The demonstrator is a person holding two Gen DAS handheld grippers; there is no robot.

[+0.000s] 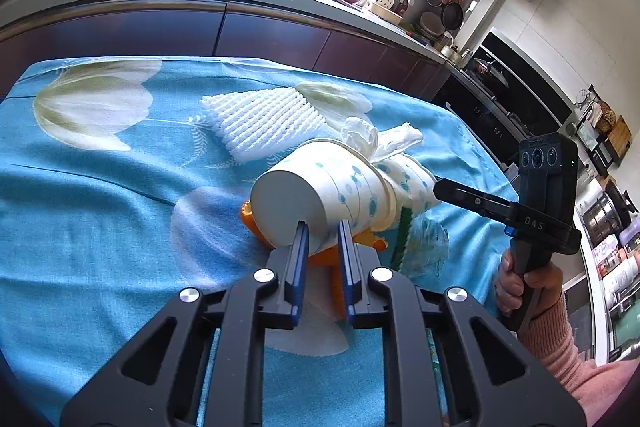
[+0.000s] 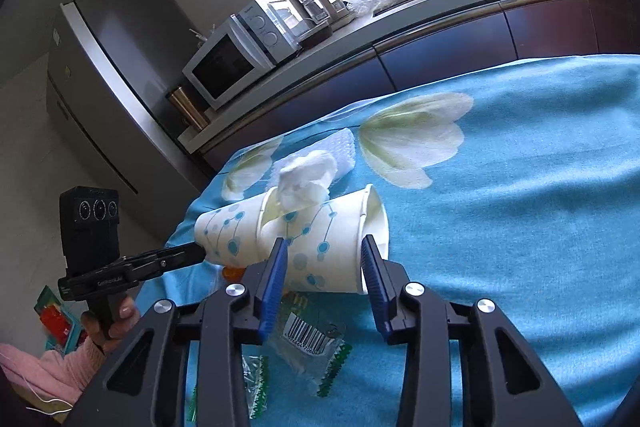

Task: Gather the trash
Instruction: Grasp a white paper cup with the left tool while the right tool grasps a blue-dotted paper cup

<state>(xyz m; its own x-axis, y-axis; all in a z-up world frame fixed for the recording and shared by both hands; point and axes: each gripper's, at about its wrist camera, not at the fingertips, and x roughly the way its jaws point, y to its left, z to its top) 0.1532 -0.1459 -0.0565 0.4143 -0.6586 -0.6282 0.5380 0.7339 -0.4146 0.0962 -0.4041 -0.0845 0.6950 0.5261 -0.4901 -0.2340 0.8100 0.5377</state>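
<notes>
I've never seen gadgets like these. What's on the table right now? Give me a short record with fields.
Surface: blue flowered cloth
Cups: first paper cup on its side; second paper cup with its base in the first one's mouth
Tissue: crumpled tissue at the first cup's mouth
Other trash: foam net, orange peel, clear wrapper
Left gripper: at first cup's base rim, grip unclear
Right gripper: straddles second cup, grip unclear
</notes>
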